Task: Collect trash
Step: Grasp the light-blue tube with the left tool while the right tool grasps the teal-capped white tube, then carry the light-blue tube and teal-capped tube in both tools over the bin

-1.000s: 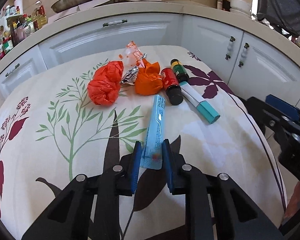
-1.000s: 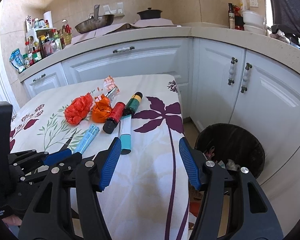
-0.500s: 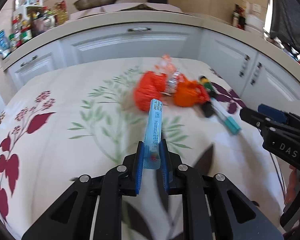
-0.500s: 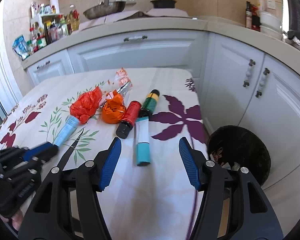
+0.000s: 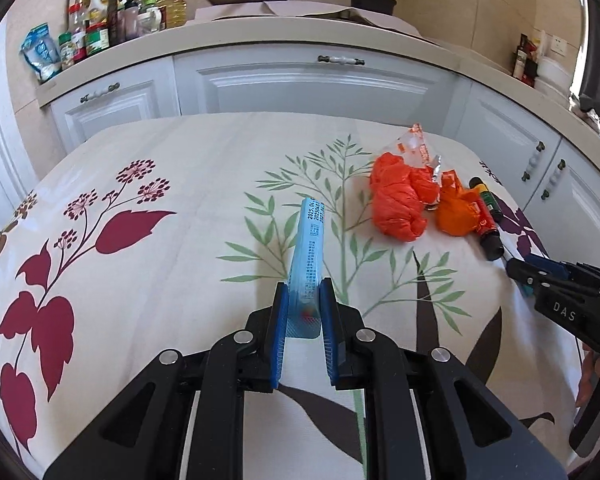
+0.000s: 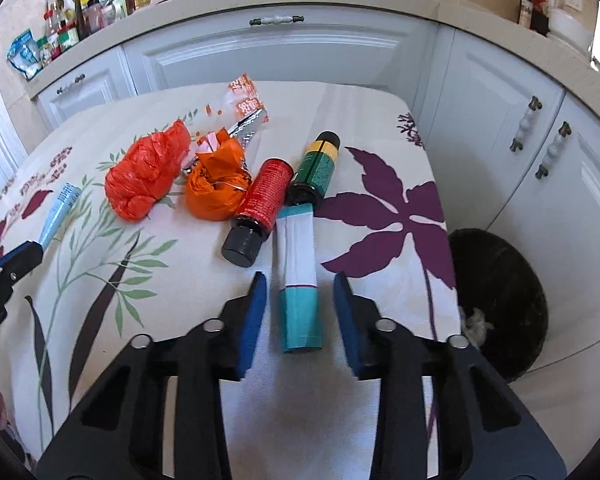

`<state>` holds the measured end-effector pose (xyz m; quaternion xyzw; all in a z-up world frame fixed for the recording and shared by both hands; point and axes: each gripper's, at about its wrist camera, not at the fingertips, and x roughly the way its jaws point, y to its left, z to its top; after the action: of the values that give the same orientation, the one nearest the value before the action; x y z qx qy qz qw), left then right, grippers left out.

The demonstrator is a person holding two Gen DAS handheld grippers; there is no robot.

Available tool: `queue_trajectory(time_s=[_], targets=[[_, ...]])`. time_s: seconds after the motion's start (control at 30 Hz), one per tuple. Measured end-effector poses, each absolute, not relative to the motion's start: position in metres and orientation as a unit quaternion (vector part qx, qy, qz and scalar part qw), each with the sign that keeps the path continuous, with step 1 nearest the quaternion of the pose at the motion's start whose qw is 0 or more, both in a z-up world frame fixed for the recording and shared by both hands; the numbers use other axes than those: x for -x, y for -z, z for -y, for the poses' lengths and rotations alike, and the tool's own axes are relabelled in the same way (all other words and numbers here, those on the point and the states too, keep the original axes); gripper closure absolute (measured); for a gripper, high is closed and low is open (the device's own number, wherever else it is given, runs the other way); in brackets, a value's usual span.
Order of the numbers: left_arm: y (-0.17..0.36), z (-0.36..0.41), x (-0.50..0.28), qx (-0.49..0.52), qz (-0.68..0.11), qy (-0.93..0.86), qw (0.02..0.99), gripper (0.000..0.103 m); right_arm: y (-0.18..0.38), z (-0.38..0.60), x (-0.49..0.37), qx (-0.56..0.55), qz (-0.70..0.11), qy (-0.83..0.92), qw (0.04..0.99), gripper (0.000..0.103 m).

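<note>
Left gripper point(image 5: 304, 312) clamped on blue sachet point(image 5: 309, 256), lifted off table point(image 5: 188, 208). Right gripper point(image 6: 300, 312) closing around teal tube point(image 6: 300, 280), pads seemingly not touching; could roll free toward bin point(image 6: 500, 300).

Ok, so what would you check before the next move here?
1. Blue packet clamped in the left gripper: ok.
2. Teal-and-white tube between the right gripper jaws, which have just been closing: ok.
3. Right jaws pressing on the tube: not ok, gaps show on both sides.
4. Red bottle clear of those jaws: ok, but close.
5. Black bin open beside the table: ok.
6. Room left in the bin: cannot tell.
</note>
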<state>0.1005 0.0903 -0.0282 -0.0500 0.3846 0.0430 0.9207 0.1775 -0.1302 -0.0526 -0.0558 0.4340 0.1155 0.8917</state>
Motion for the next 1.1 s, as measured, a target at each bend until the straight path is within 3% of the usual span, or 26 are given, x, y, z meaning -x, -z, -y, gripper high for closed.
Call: queue_trajectory(time_s=[0.47,1.1], targets=[[0.017,-0.061,-0.091,0.037,-0.363,-0.031,0.931,0.086,0.024,0.163,-0.133,0.022,-0.374,-0.119,0.919,0.089],[-0.016,0.106,-0.111,-0.019,-0.313,0.105,0.944,0.086,0.003,0.317,-0.113,-0.031,-0.299,0.025,0.953,0.089]])
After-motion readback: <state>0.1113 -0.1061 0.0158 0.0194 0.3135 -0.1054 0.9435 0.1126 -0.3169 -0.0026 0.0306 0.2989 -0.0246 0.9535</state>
